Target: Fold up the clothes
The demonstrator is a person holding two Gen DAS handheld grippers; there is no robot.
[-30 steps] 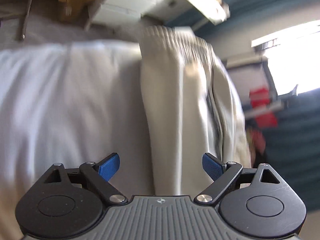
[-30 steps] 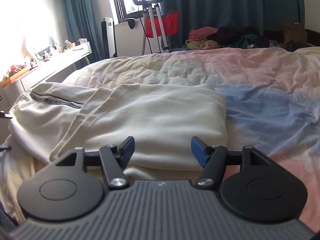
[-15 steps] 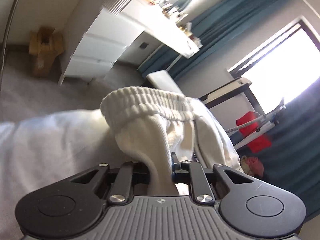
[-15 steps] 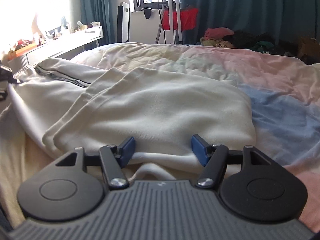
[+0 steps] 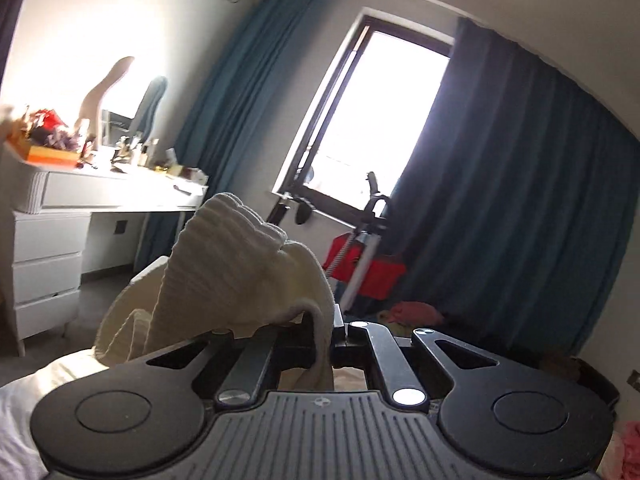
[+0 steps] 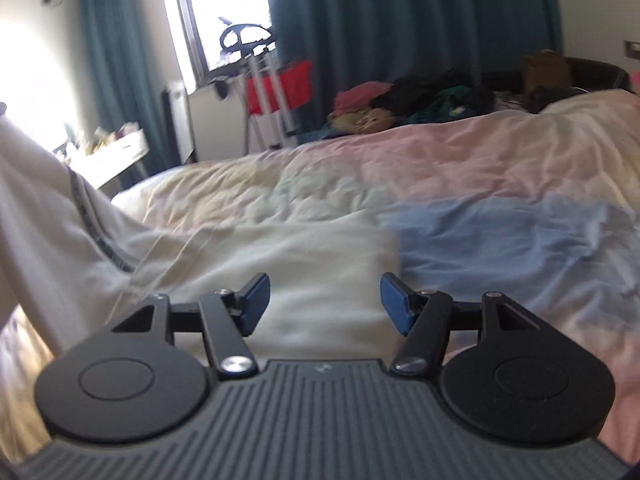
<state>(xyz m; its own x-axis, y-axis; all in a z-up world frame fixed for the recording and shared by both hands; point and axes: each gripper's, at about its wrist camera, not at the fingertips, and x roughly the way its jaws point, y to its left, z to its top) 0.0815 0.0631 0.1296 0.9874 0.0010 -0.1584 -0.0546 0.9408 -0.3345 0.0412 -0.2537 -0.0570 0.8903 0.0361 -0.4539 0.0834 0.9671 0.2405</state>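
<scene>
Cream trousers [image 5: 240, 276] pinched at ribbed waistband in left tongs [image 5: 326, 328], bunched above them; right tongs [image 6: 324, 300] spread, hovering over folded legs on bed [image 6: 500, 232].

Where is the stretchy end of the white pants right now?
In the left wrist view, the ribbed waistband sticks up in the middle, pinched in the left gripper, in front of the white dresser.

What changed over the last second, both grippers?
The left gripper went from open over the cream trousers to shut on their ribbed waistband, then lifted it off the bed; in the right wrist view the fabric now rises at the left edge. The right gripper stayed open, hovering over the folded part on the duvet.
</scene>
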